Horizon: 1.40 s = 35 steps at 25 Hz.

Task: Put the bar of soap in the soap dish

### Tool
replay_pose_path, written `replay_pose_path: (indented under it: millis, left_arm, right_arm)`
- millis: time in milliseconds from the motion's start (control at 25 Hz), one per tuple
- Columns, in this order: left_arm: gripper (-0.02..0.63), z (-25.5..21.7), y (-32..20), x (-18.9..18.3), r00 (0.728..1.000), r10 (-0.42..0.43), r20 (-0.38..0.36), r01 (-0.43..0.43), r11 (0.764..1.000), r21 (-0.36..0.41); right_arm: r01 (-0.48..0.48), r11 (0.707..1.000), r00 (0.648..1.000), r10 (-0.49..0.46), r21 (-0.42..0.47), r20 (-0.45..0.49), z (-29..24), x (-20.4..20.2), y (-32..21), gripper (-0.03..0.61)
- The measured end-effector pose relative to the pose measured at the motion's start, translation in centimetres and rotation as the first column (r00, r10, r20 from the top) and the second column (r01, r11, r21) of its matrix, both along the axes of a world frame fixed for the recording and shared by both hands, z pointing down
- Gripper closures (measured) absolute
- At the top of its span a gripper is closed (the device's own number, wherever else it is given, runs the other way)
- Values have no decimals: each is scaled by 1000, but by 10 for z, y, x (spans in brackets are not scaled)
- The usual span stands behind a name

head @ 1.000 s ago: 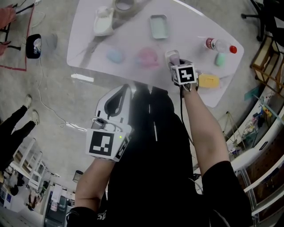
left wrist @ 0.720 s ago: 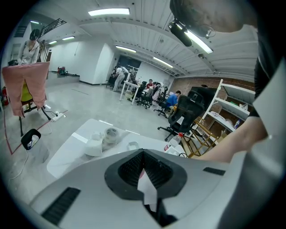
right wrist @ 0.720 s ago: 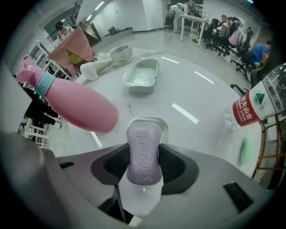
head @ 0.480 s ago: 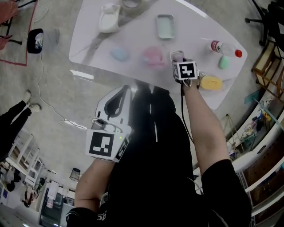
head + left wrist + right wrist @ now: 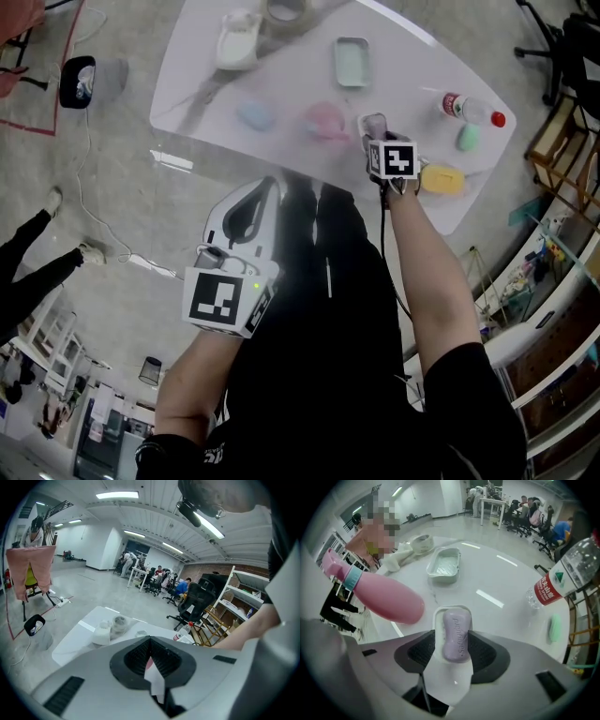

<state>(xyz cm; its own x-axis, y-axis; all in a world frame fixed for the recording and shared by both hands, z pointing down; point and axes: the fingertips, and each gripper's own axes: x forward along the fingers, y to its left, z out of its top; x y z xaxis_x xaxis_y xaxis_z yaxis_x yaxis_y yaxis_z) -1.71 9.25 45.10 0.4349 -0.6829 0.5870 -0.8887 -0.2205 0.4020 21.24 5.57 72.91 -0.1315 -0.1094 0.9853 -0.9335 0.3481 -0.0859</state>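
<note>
Close to the body, the left hand-held gripper [image 5: 151, 644] is kept clenched. Farther out on the worktop [image 5: 497, 583], the soap bar [image 5: 456, 634] is laid in the soap dish [image 5: 451, 608] between the just-opening, released jaws of the right hand-held gripper [image 5: 451, 651]. Only withdrawal is judged left.

I work in a big open office, half a workshop. Far ahead of my left claw [image 5: 151, 660] are desks [image 5: 140, 573], people [image 5: 127, 560] and office chairs [image 5: 200, 601]. Right of it stand shelves [image 5: 243, 598]. Above it are strip lights [image 5: 117, 495], and below it a concrete floor [image 5: 79, 590].
</note>
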Motion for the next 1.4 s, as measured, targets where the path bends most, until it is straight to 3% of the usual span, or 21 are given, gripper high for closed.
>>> replay_pose_path:
  millis: [200,480,680,1120,1320,1400]
  left_arm:
    - [603,-17,-4,5,999,18,-33,-18,1000,10]
    - [603,-59,-21,4,999,32,-29,-30,997,73]
    - [603,-98,-25,5,997,69,-32,-64,989,134]
    - [603,-191,-34,29,989,148,4,-143,947,288]
    - [603,-224,-28,46,989,148,26,-148,926,347]
    - [603,-237,-27,52,988,145,45,-151,914,376]
  right_arm:
    - [-97,995,992,98,-11,84,-32,0,18,381]
    - [-3,993,980,-21,118,199,-115,-13,18,533]
    - [-67,969,952,-9,239,307,-201,-19,14,558]
    - [-162,860,891,-83,483,447,-375,-18,8,561]
    - [-200,787,860,-145,584,490,-446,-6,12,561]
    - [-228,742,855,-157,631,494,-473,5,13,561]
